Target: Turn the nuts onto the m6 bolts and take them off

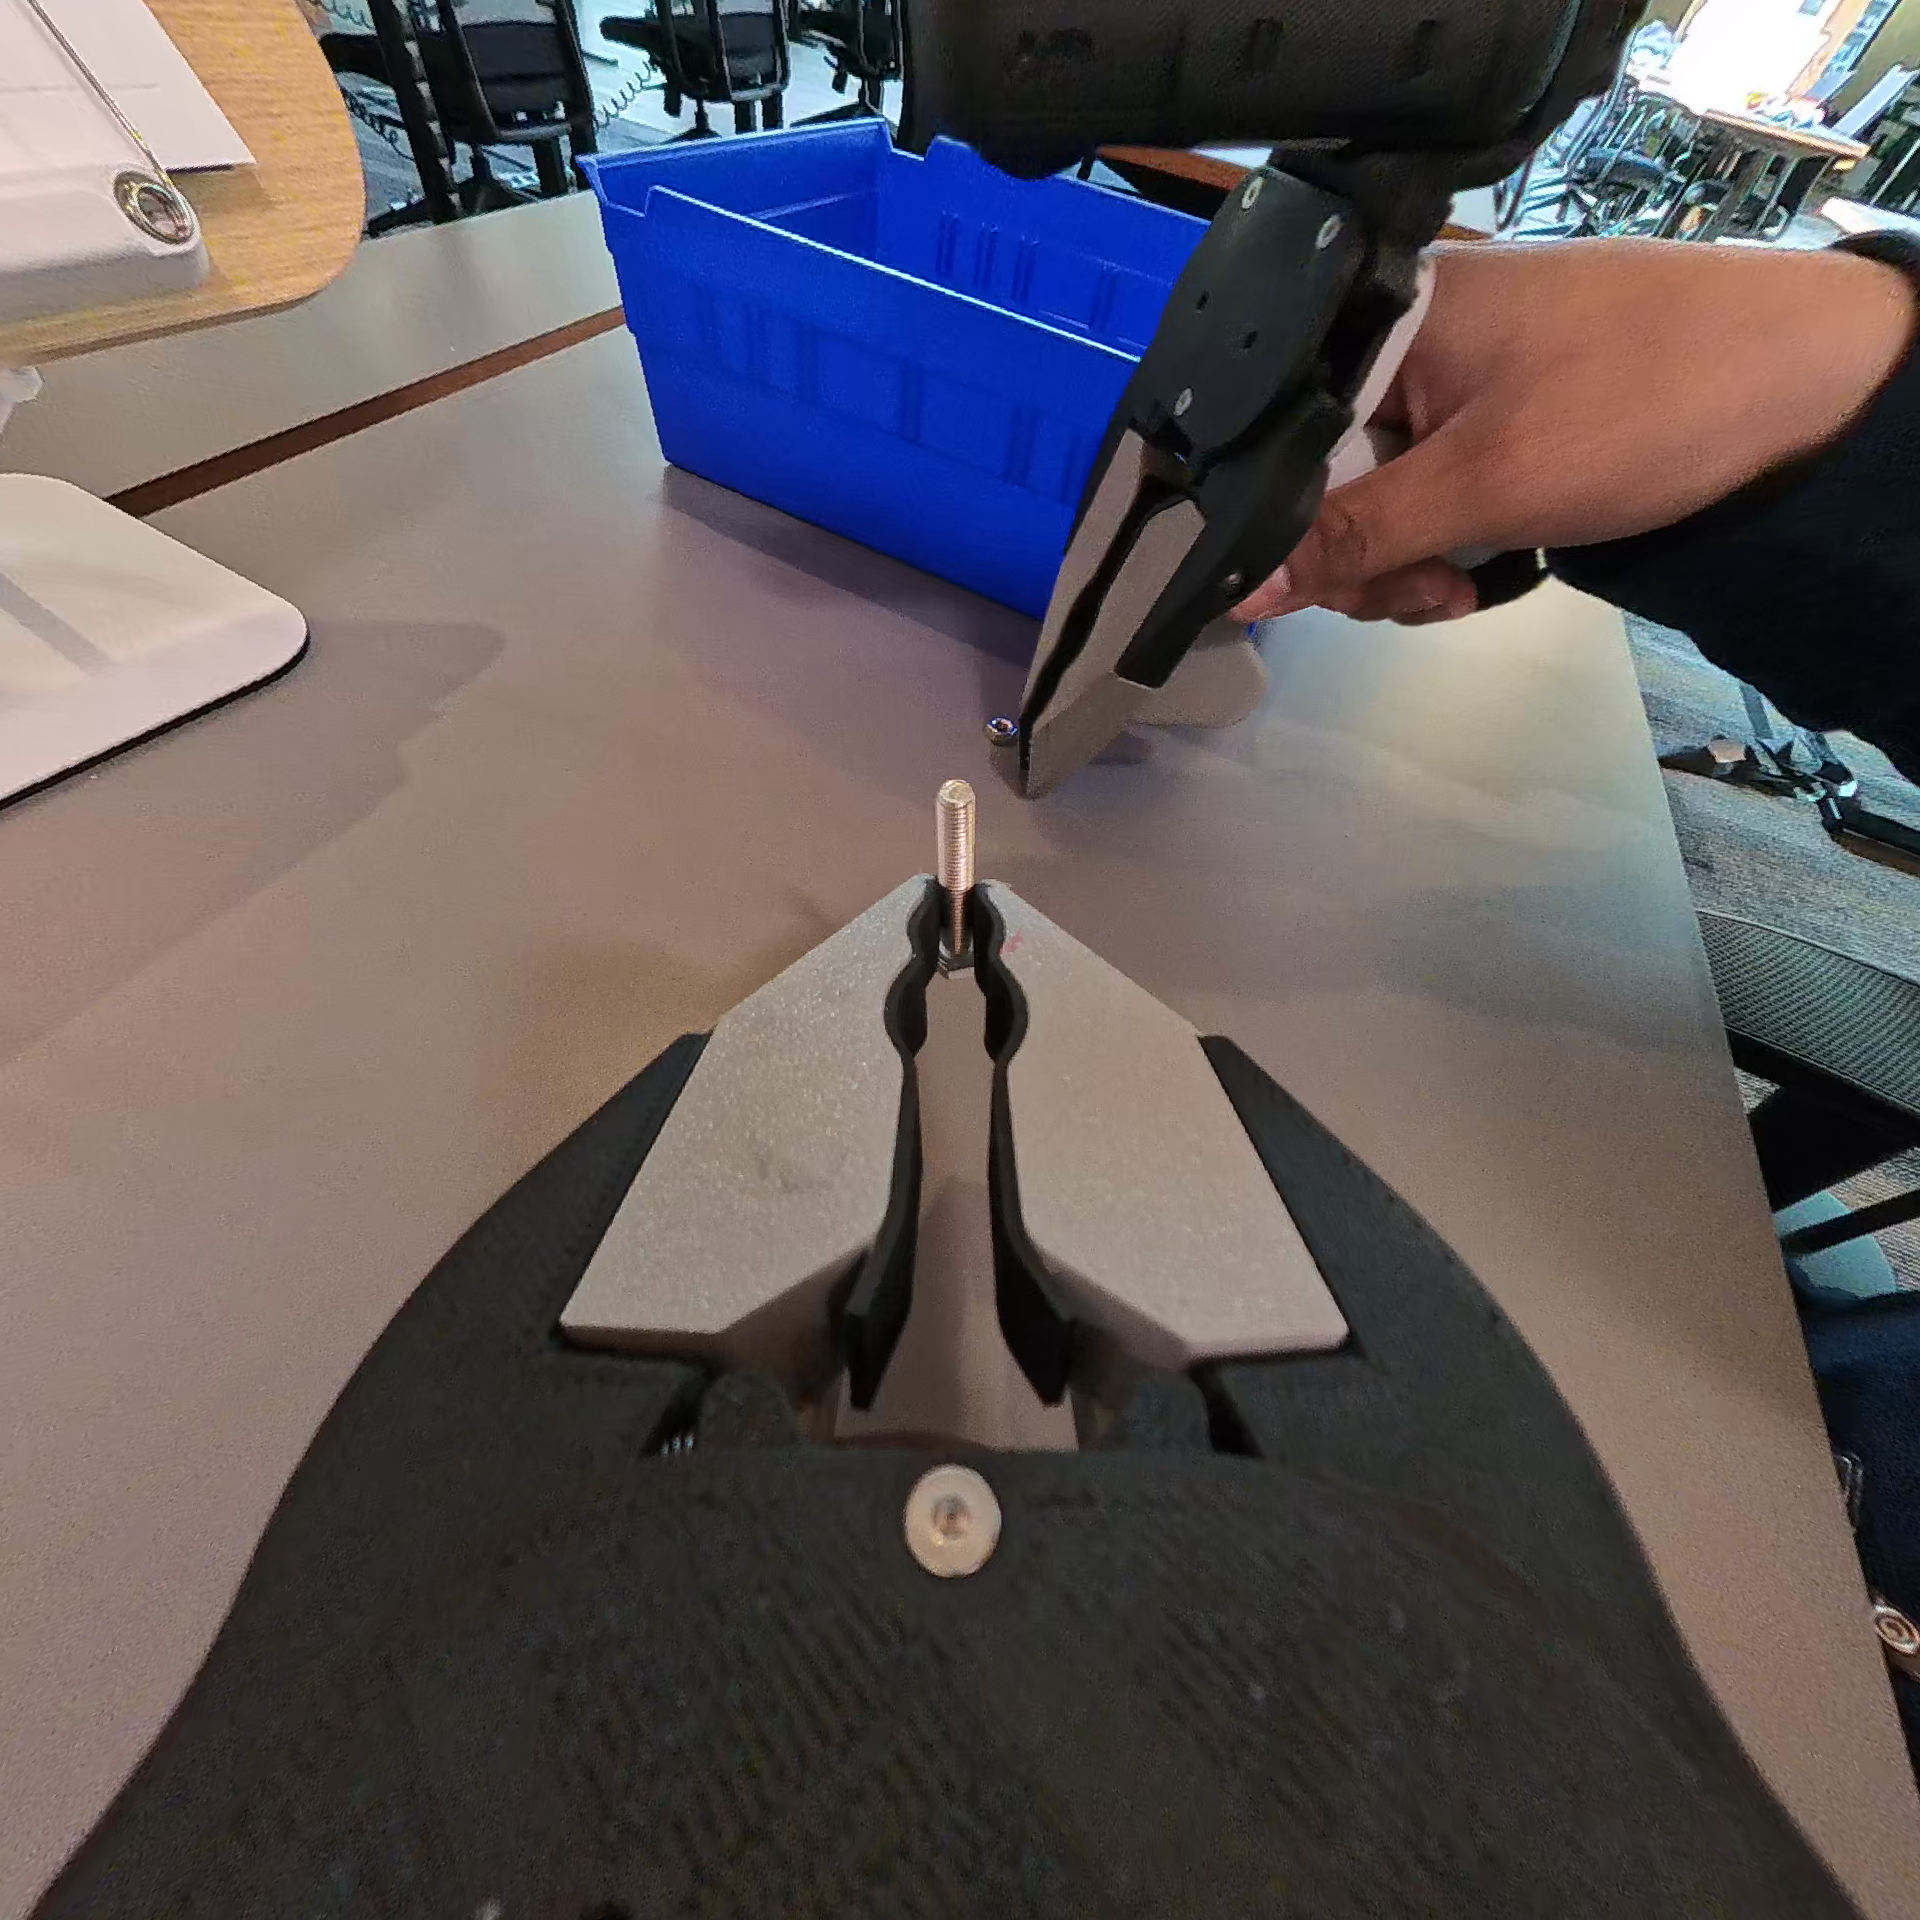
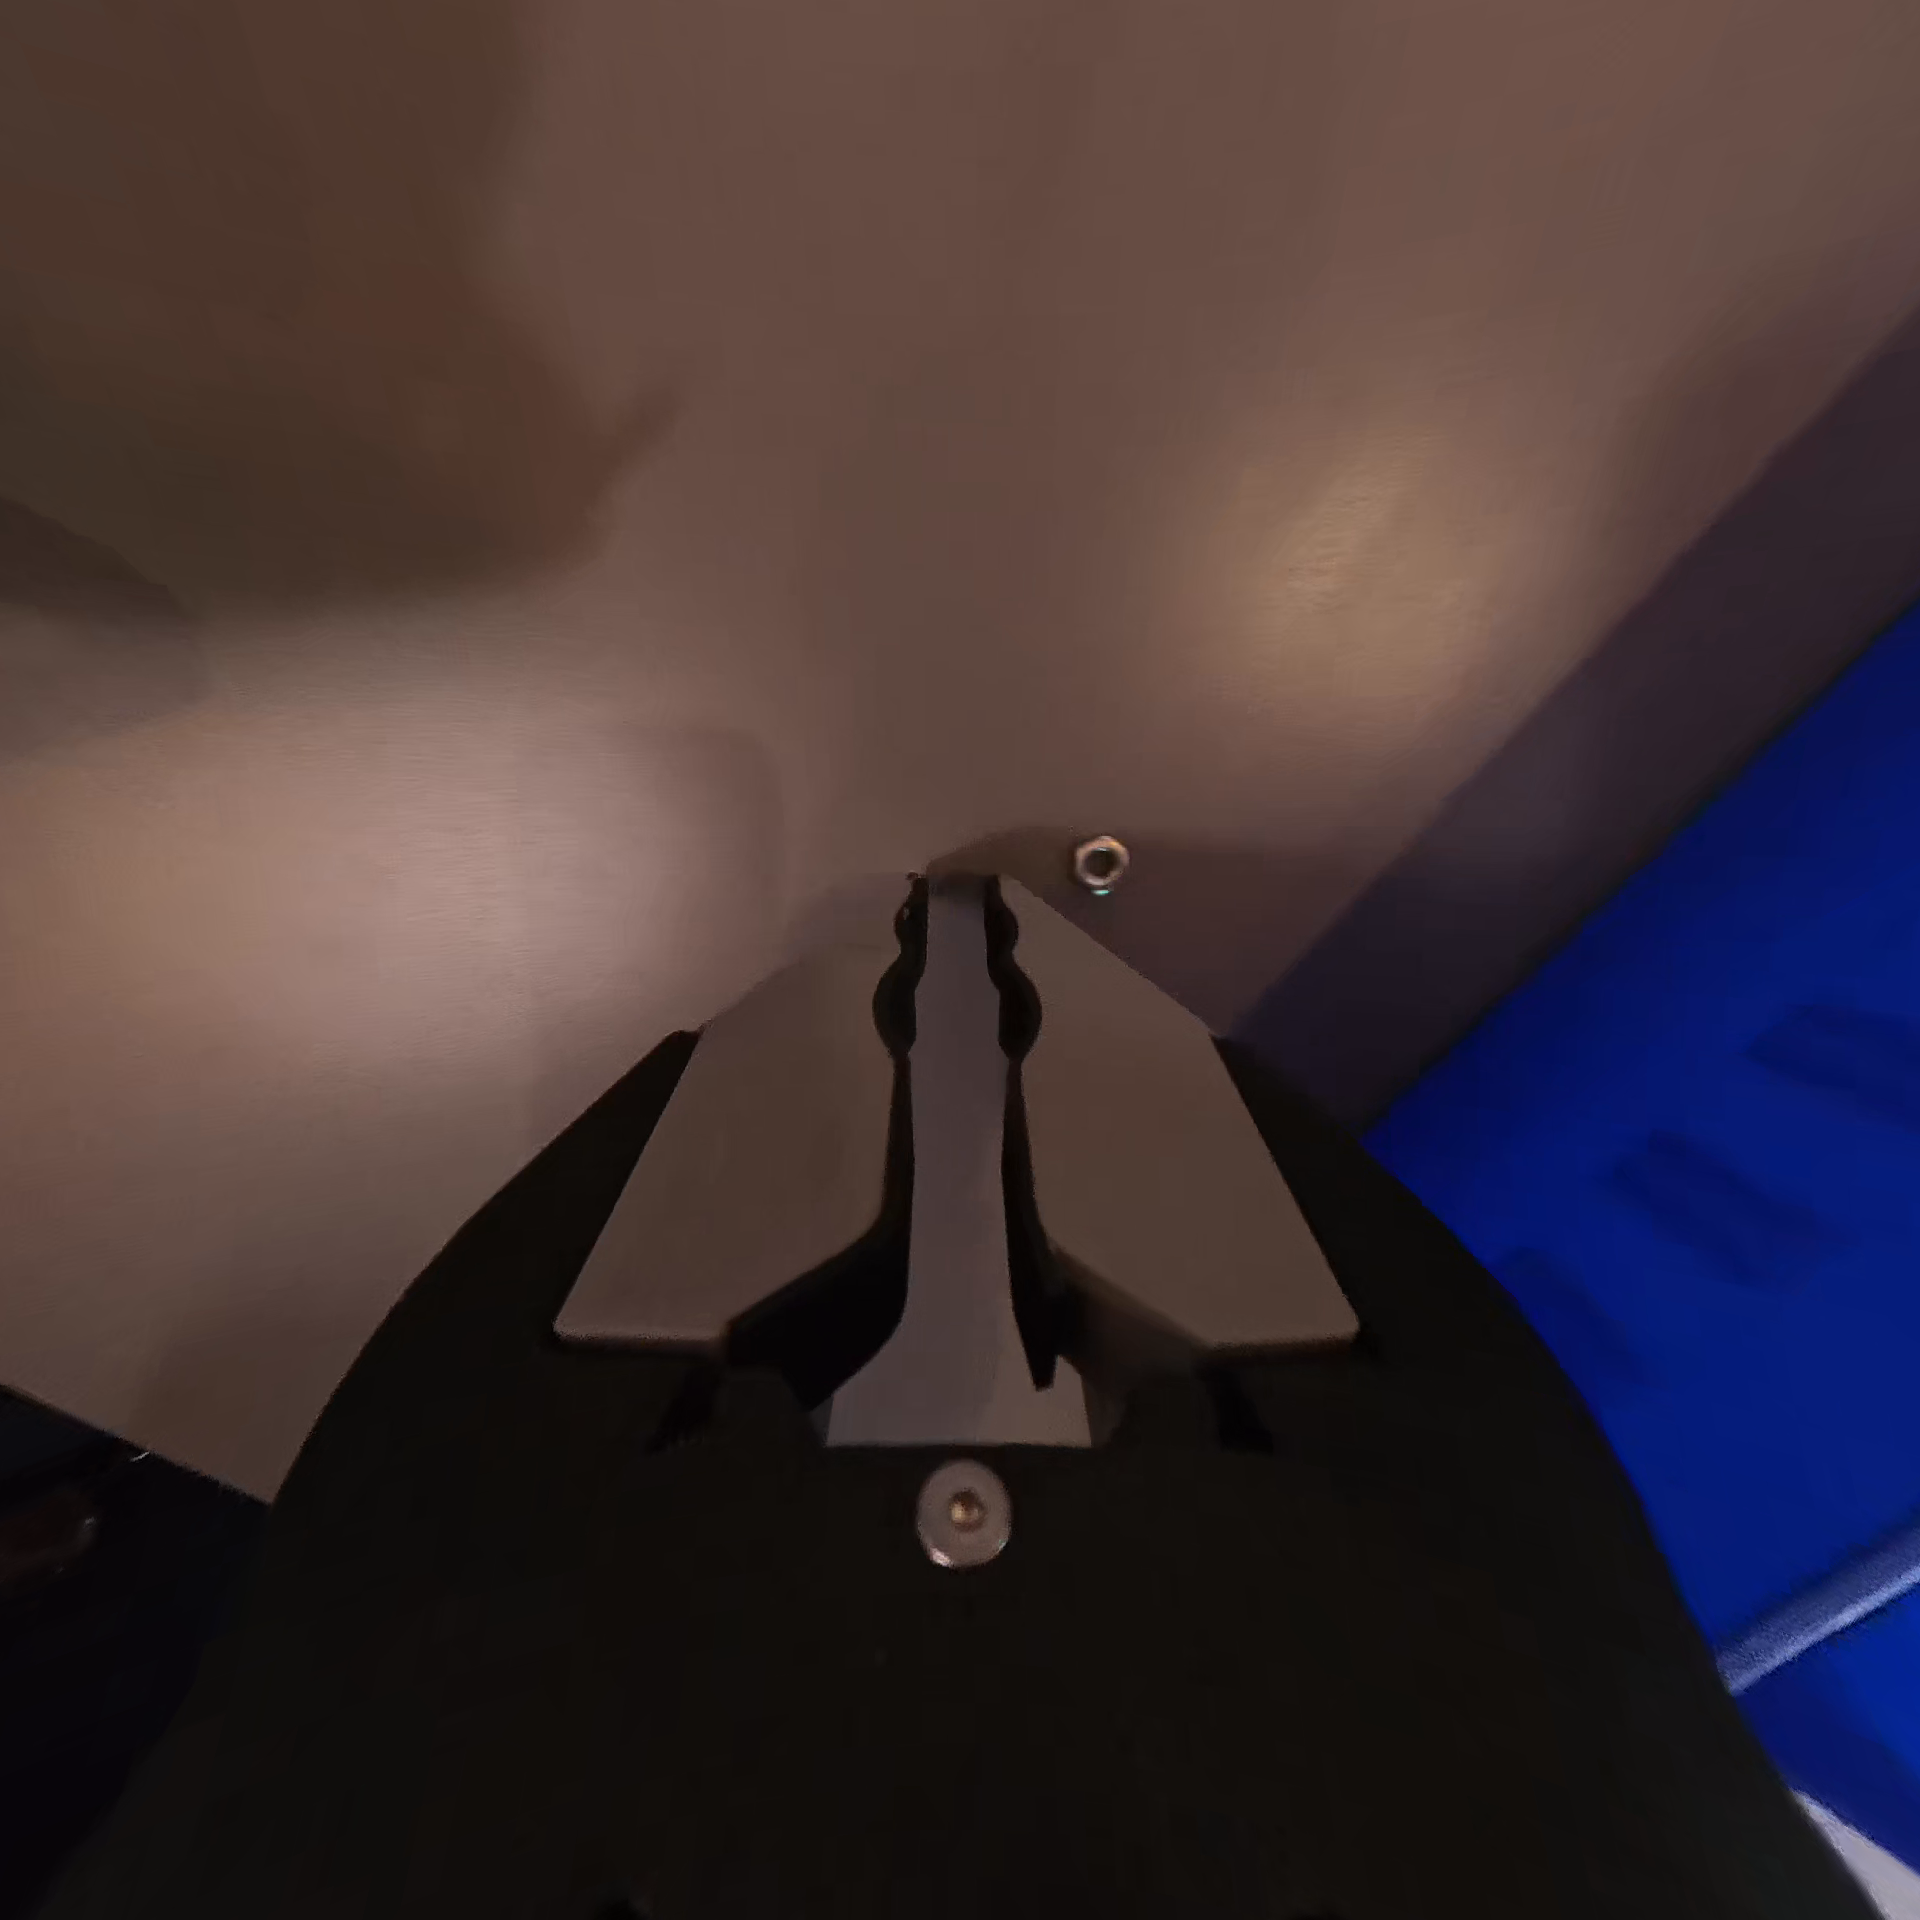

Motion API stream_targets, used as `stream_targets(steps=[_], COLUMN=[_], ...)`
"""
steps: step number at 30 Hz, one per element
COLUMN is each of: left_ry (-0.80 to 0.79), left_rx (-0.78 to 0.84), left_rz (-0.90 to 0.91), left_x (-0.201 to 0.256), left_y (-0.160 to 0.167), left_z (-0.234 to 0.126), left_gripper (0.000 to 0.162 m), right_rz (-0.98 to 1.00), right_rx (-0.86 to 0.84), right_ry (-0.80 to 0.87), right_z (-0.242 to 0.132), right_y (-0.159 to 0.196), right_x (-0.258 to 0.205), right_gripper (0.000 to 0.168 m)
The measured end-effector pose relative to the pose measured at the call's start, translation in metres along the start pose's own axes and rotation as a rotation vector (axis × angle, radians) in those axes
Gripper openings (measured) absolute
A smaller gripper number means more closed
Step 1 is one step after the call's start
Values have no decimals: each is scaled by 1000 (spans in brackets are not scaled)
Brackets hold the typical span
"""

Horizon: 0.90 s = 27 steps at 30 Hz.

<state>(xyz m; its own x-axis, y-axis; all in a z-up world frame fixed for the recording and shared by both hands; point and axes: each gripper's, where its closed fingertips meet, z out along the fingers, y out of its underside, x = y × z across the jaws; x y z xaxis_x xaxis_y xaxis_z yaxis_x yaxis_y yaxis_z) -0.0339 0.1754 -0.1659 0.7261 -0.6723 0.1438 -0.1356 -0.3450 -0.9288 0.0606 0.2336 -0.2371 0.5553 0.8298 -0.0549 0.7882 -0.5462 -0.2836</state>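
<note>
Grey counter [image 1: 520, 727] carries 1 loose nut [image 1: 1000, 729] just beside the released right tongs [image 2: 956, 883]. Left tongs [image 1: 956, 914] clench the bolt [image 1: 954, 831] upright. Pickup step: shift onto the nut, then close.

My silver threaded bolt [image 1: 954, 844] stands upright, head down; the small silver hex nut [image 2: 1099, 864] lies flat on the grey table [image 1: 520, 790] beyond it
</note>
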Motion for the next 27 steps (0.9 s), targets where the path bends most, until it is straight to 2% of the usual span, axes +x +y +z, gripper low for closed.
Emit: stream_targets(steps=[1, 4, 12, 20, 27], left_ry=[0, 2, 2, 2, 9], left_rx=[-2, -4, 0, -1, -4], left_rz=[-1, -1, -1, 1, 2], left_x=[0, 0, 0, 0, 1], left_y=[0, 1, 0, 0, 0], left_z=[0, 0, 0, 0, 0], left_gripper=[4, 4, 4, 4, 4], right_rz=[-1, -6, 16, 22, -42], right_rx=[6, 33, 29, 38, 62], right_ry=[-14, 70, 147, 65, -92], right_z=[-1, -7, -2, -1, -2], right_y=[-1, -7, -6, -5, -2], right_x=[-3, 11, 30, 15, -35], right_gripper=[8, 8, 13, 6, 9])
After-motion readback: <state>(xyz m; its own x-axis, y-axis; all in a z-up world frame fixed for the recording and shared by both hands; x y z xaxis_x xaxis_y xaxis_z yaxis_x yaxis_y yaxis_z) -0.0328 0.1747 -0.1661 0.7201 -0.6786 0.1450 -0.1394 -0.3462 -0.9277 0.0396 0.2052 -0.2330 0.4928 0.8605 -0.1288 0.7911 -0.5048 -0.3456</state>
